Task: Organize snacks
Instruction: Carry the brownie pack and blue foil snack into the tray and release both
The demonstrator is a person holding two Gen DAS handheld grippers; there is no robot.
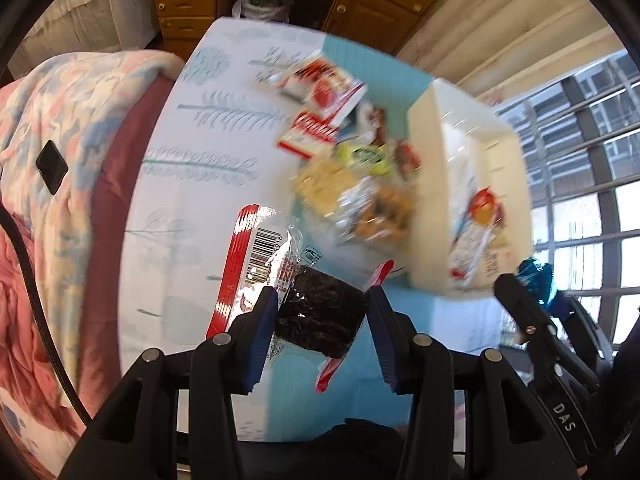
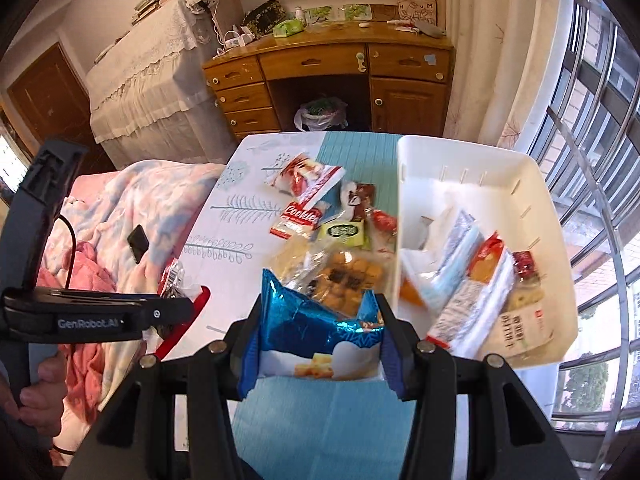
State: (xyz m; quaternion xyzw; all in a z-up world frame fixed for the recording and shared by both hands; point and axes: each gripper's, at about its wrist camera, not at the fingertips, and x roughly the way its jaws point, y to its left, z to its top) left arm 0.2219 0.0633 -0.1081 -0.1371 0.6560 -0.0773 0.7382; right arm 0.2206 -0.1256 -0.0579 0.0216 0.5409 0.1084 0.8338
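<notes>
Your left gripper (image 1: 322,320) is clamped on a dark snack pack (image 1: 320,316) in clear wrap with a red edge and a barcode; both blue pads (image 1: 262,332) press its sides, and the pack hangs above the table (image 1: 192,208) — not resting on it; your right gripper (image 2: 318,340) is clamped on a blue foil bag (image 2: 316,328), white at its lower part, held between the fingers above the teal strip of the cloth; the white bin (image 2: 472,152) sits at the right side of the table beside the window bars, and several packs already lie in it — a red-and-white one (image 2: 468,304) and a pale printed one among them; the loose pile stays on the table just left of the bin: a red cookie pack (image 2: 300,216), a green packet (image 2: 346,232), a clear bag of golden biscuits (image 2: 348,276), a brown wrapper (image 2: 362,196); the left-wrist view is motion-blurred over pile and bin; a pink blanket (image 2: 120,216) with a black phone (image 2: 138,242) on it lies left of the table
</notes>
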